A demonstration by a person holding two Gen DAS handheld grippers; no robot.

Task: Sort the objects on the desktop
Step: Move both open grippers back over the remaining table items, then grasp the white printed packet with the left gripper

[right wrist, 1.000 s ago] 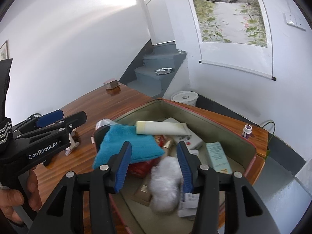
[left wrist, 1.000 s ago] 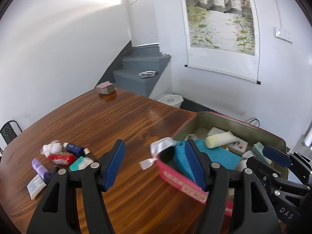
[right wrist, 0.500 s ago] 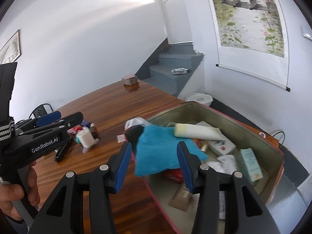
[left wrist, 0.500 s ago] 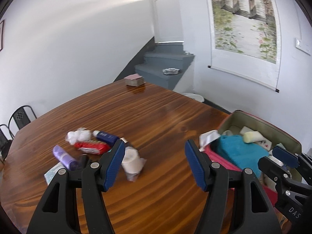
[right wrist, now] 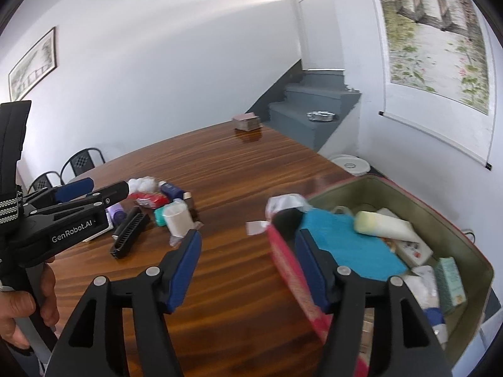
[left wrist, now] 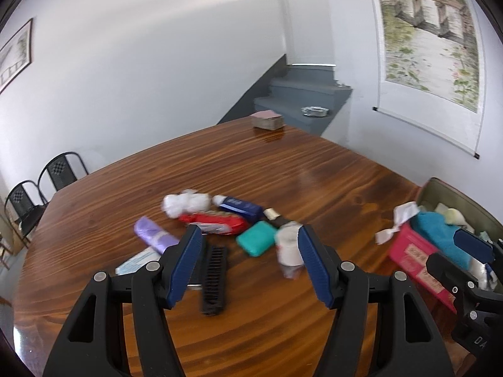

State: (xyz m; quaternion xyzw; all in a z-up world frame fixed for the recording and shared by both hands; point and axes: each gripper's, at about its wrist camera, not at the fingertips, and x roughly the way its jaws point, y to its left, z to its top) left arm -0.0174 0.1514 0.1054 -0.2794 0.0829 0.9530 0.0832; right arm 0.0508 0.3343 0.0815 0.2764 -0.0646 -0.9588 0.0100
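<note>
Desktop objects (left wrist: 217, 223) lie clustered on the table (left wrist: 283, 169) beyond my left gripper (left wrist: 250, 264), jaws apart, empty; my right gripper (right wrist: 248, 264), empty, has just been opening beside the box (right wrist: 465, 242).

Two handheld grippers w/ matte black plastic frames. Left gripper (left wrist: 250, 262): two angular arms w/ triangular cut-outs, silver round screws at the joints, ribbed blue pads (left wrist: 185, 262) on the inner faces. Right gripper (right wrist: 248, 265): same build, black arms, silver screws, blue ribbed pads (right wrist: 185, 267). Seen from the right wrist cam, the left gripper's side reads "GenRobot.AI" in white; a black strap w/ grey-white woven stripes sits beside it. Person's hand (right wrist: 22, 306) wraps a grey handle.
</note>
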